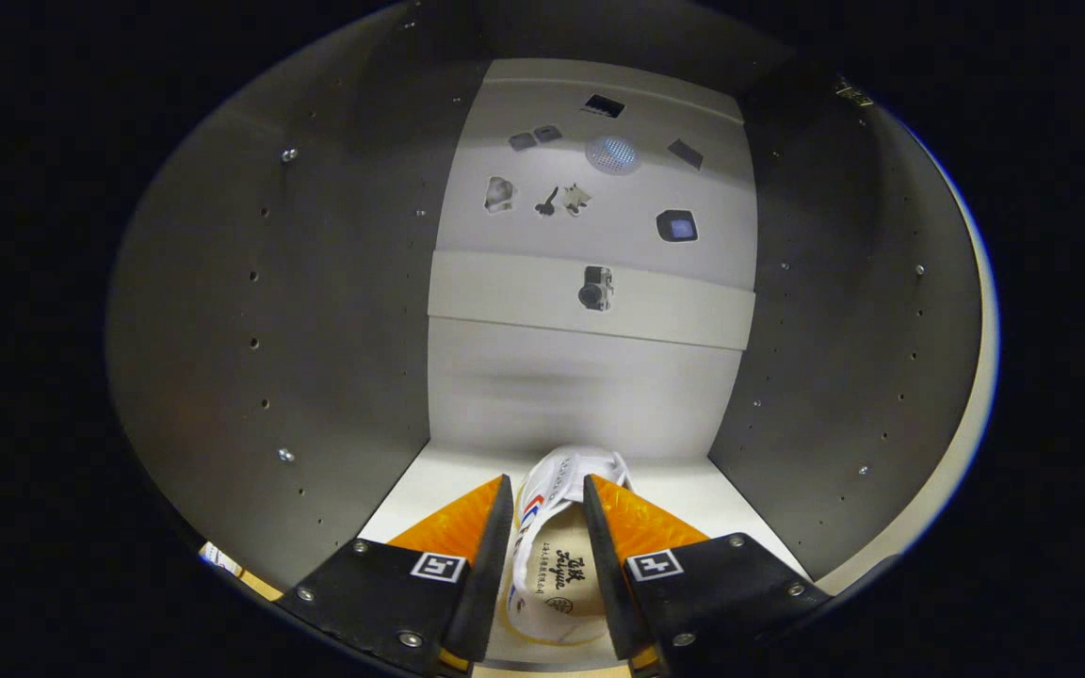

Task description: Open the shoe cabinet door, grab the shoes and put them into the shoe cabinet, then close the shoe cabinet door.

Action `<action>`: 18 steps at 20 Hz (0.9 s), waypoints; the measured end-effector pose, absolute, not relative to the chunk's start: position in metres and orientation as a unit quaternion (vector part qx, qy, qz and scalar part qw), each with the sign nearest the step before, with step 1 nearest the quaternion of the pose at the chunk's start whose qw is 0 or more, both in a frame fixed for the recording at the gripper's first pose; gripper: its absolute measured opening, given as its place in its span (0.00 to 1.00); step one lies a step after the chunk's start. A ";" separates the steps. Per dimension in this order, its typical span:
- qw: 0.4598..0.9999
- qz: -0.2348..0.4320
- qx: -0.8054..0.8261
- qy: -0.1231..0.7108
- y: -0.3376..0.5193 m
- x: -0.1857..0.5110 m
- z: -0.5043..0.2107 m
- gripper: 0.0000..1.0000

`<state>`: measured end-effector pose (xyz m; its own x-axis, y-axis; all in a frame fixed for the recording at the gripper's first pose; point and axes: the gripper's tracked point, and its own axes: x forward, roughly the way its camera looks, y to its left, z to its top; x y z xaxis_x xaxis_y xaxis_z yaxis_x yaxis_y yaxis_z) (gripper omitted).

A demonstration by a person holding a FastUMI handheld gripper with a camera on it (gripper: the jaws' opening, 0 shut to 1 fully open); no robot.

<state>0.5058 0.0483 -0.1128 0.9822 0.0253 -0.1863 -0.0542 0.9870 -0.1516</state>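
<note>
Now inside the shoe cabinet [269, 311] | we are holding the white shoe [552, 527] over its floor | gripper [547, 494] jaws pinching the collar's sides | likely light, soft, yielding upper | we judge the stiffer heel rim the safer hold.

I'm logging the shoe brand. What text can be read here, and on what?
"Feiyue", likely, in script on the insole of the shoe clamped between the gripper jaws; word above it unclear.
Small line beside it and round stamp: too small to read.
Stickers on the cabinet back wall: pictures, no words.
</note>
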 end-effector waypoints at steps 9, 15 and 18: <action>0.998 0.017 -0.059 0.014 0.038 0.393 -0.048 0.81; 1.000 0.019 -0.014 0.008 0.019 0.281 -0.038 0.94; 1.000 0.022 0.001 0.009 0.009 0.235 -0.034 0.94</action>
